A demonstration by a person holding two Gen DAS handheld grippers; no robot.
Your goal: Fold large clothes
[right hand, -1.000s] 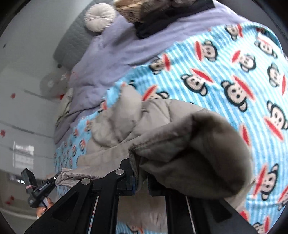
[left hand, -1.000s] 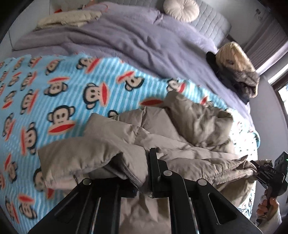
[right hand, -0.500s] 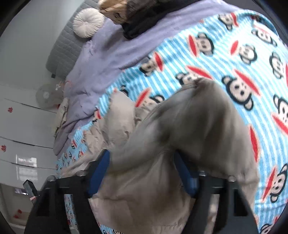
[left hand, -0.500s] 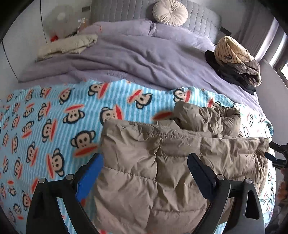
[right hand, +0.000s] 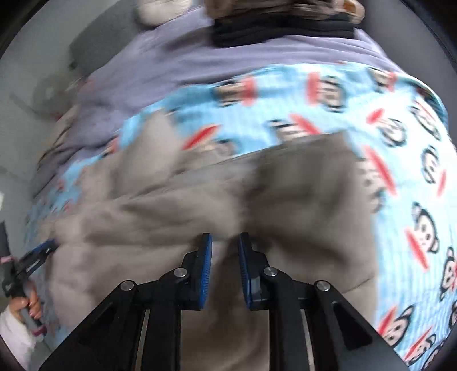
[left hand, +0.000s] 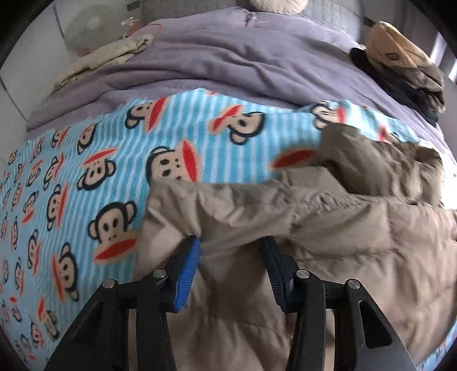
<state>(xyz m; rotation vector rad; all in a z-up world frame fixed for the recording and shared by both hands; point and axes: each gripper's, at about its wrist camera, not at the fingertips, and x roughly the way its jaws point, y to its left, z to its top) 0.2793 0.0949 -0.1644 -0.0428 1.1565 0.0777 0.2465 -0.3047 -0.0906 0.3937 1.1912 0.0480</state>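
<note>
You are holding both grippers, left point(left hand: 232, 242) & right point(right hand: 225, 238), part open over the jacket point(left hand: 300, 228), gripping nothing.

Both tools released jacket point(left hand: 328, 228), jaws now parted.

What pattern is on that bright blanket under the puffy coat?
Light blue and white stripes with cartoon monkey faces with red mouths on the blanket; the left wrist view shows it best.

Monkey-print blanket point(left hand: 200, 134), purple duvet point(left hand: 242, 57), round cushion point(left hand: 277, 2), clothes pile point(left hand: 400, 57)
</note>
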